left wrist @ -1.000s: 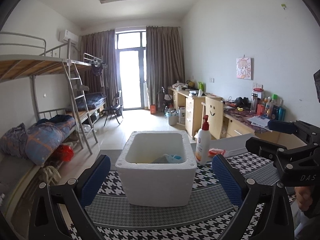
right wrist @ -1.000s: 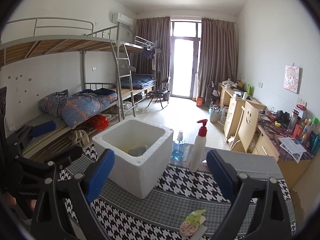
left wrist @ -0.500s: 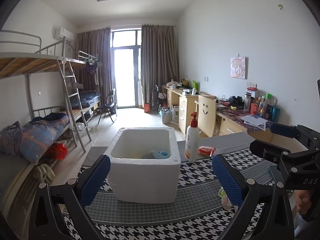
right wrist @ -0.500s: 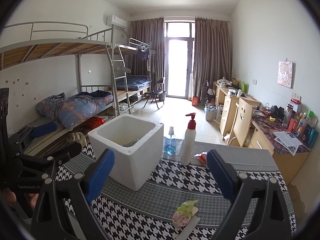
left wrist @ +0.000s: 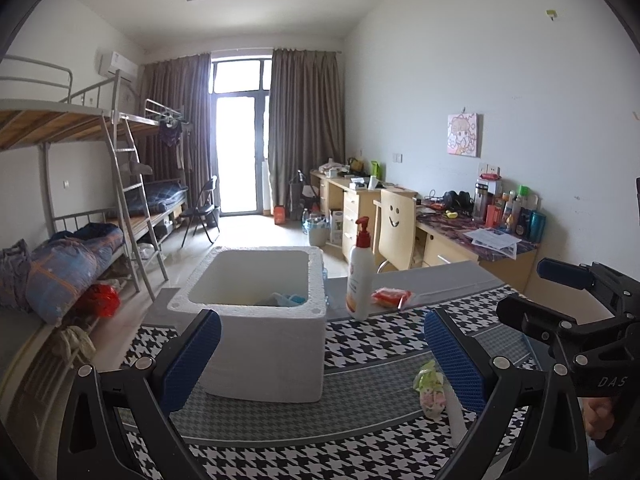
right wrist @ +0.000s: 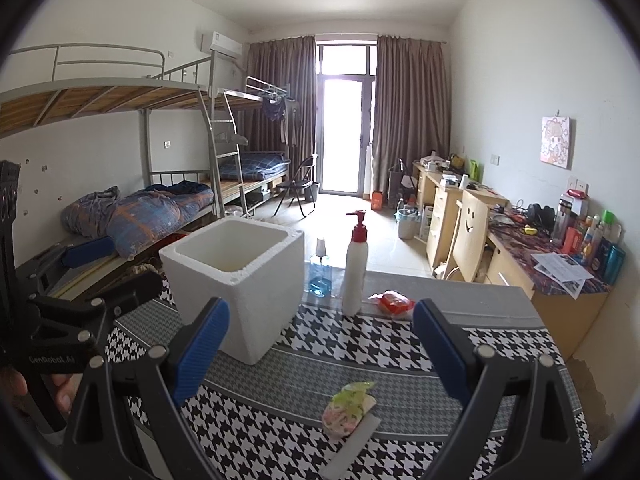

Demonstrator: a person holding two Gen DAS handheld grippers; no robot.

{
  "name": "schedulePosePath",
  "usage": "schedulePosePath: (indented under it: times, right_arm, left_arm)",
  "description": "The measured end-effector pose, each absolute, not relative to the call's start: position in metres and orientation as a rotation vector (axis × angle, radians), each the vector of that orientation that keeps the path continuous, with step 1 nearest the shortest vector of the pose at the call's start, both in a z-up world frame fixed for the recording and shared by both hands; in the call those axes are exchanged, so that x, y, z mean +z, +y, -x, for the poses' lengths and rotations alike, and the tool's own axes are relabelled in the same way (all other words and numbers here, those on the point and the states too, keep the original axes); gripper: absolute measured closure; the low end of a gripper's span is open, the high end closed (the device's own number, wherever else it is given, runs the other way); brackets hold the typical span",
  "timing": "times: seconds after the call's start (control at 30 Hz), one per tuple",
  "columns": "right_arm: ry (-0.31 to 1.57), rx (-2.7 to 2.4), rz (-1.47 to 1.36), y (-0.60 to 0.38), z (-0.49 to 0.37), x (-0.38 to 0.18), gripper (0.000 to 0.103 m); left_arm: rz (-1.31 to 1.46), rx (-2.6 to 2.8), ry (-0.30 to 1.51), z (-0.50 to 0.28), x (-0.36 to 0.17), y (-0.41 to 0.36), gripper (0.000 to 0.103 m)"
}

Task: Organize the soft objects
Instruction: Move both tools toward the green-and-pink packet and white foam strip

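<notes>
A white foam box stands on the houndstooth tablecloth, with a blue soft item lying inside it. A green and pink soft packet lies on the cloth on top of a white strip. A red packet lies beside the pump bottle. My left gripper is open, held back from the box. My right gripper is open above the green packet, empty. Each view shows the other gripper at its edge.
A small blue spray bottle stands behind the box. The table's grey far strip ends toward a wooden chair and a cluttered desk. Bunk beds line the left wall. A hand grips the left tool.
Both grippers have pulled back from the box, so more tablecloth shows. The green packet has come into the left view and sits higher in the right view.
</notes>
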State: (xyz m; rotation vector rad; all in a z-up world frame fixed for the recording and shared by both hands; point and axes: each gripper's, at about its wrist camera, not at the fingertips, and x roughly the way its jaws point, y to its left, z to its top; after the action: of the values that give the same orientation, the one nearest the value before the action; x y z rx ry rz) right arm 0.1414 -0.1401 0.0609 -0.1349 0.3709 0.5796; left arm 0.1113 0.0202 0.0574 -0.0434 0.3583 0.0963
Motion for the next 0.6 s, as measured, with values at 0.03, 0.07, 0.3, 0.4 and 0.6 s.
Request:
schedulePosePath:
  times: [0.03,0.07,0.3,0.4,0.6]
  right_arm:
    - [0.373,0.577,0.134,-0.142,-0.141,0.059,0.008]
    - [0.372,0.573,0.134,-0.144,-0.14,0.057,0.008]
    - [0.372,0.562,0.129,-0.153,-0.138,0.051,0.008]
    - [0.374,0.559,0.129,-0.155,-0.136,0.048,0.008]
    - [0.383,0.549,0.107,-0.158,-0.134,0.041,0.008]
  left_arm:
    - [0.043,0.095,0.362,-0.112,0.056,0.019,0.001]
    - [0.044,0.093,0.364,-0.113,0.054,0.018,0.001]
    - [0.052,0.079,0.366,-0.111,0.047,0.013,0.001]
    - [0.046,0.083,0.352,-0.108,0.046,0.01,0.001]
    - [0.049,0.059,0.364,-0.108,0.041,0.006,0.001]
